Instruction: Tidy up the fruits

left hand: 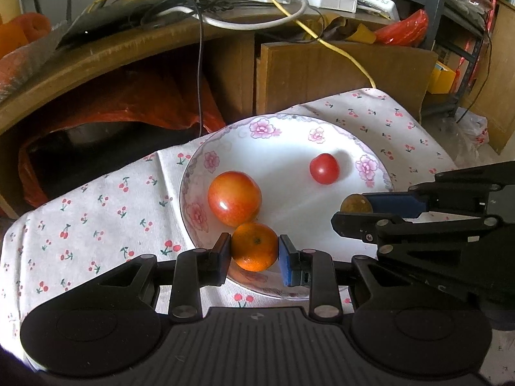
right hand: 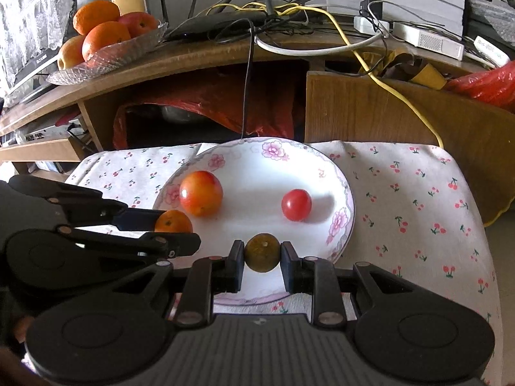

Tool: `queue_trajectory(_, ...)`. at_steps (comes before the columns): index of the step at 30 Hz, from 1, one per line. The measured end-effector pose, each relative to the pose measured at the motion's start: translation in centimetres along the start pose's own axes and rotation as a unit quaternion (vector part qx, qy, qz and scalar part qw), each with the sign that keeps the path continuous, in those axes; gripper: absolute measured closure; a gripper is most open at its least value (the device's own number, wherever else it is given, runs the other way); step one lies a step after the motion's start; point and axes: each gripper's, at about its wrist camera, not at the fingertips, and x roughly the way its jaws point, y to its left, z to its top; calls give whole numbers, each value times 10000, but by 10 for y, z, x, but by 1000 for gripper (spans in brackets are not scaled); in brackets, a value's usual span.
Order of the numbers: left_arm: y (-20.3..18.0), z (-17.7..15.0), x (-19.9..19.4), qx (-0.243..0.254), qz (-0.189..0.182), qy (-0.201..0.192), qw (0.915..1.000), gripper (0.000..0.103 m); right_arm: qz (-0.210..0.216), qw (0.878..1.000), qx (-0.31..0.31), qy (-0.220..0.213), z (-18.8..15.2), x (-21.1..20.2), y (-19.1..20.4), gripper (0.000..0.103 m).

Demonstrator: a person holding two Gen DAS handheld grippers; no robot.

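A white plate [left hand: 289, 141] with pink flowers sits on a cherry-print cloth [left hand: 96, 212]. On it lie a red-yellow apple [left hand: 234, 198] and a small red tomato [left hand: 324, 168]. My left gripper [left hand: 255, 251] is shut on an orange [left hand: 255, 246] at the plate's near edge, next to the apple. My right gripper [right hand: 261, 254] is shut on a small brown-green fruit [right hand: 262, 252] over the plate's near rim [right hand: 341, 225]. The right gripper also shows in the left wrist view [left hand: 357, 212], holding the brown fruit [left hand: 356, 204]. The left gripper shows in the right wrist view [right hand: 173, 228].
A wooden desk [right hand: 199, 54] stands behind the cloth with tangled cables [right hand: 289, 13] and power strips. A glass dish [right hand: 106, 54] with oranges and apples sits on its left end. Red plastic bags [left hand: 135, 103] fill the space under the desk.
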Motion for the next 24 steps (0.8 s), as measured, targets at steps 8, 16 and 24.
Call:
queue_trajectory(8,-2,3,12,84,132,-9,9999,65,47,10000,14,-6,1,14,-7,66)
queue_trajectory(16,-4,5,16,169,272,-20,9995,64,73,10000,25,-46,1,21,-11,66)
queue_trajectory(24,-3,7,15,82,323,-16,9994,60,17,9999,59,-99,1,20,-12,65)
